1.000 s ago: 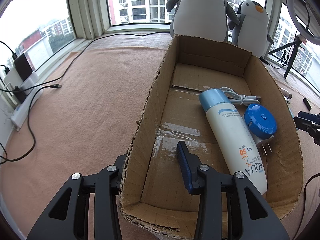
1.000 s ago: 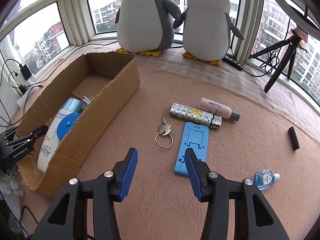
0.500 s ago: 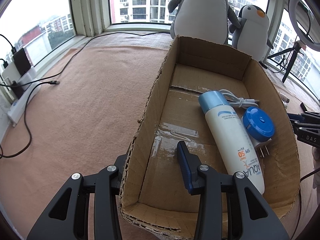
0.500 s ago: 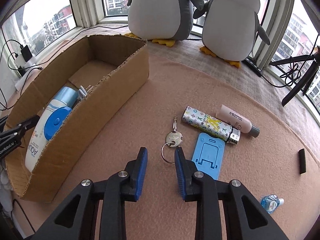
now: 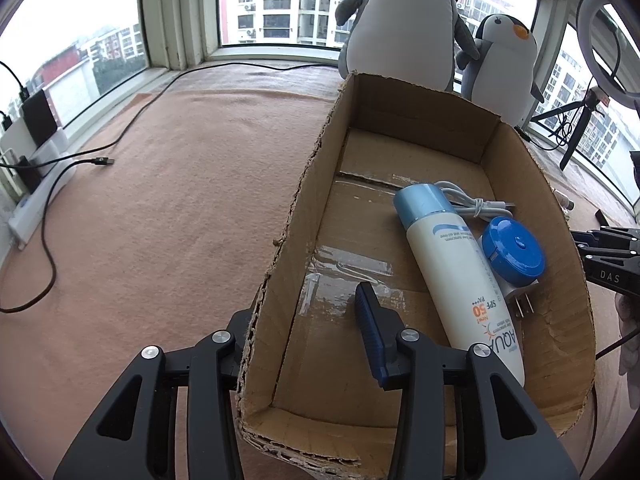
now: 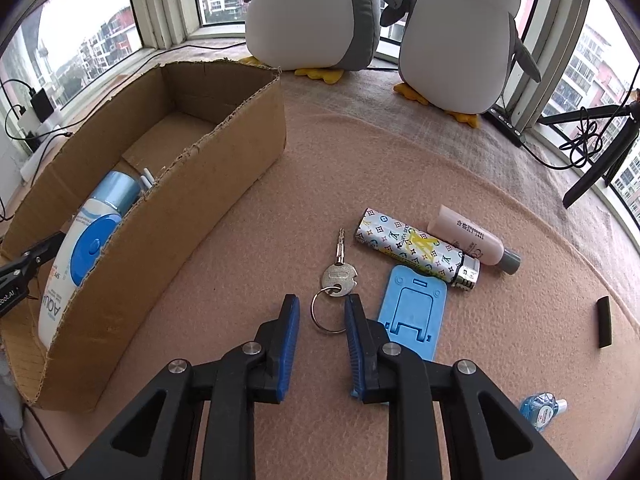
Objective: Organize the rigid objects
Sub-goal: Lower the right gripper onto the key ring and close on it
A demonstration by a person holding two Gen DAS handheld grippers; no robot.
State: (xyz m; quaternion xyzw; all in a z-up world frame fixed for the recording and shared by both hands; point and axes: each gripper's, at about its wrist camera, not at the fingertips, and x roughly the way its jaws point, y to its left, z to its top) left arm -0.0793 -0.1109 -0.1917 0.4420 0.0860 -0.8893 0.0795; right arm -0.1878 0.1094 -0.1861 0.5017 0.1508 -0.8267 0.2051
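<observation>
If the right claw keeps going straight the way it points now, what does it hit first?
The key ring, lying between the open fingers of the right claw, with the key just beyond. Height above the mat is unclear.

Two plush penguins (image 6: 324,12) stand at window (yellow feet on ledge). Black tripod (image 6: 600,160) at right. Black cable (image 5: 132,132) lies across pink felt mat (image 5: 160,220); white power strip (image 5: 36,204) by left sill.

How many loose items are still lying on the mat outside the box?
6: silver key on a ring at the right gripper; blue plastic phone stand; patterned lighter; pink tube; small black bar; small blue bottle. The cardboard box may hide others.
</observation>
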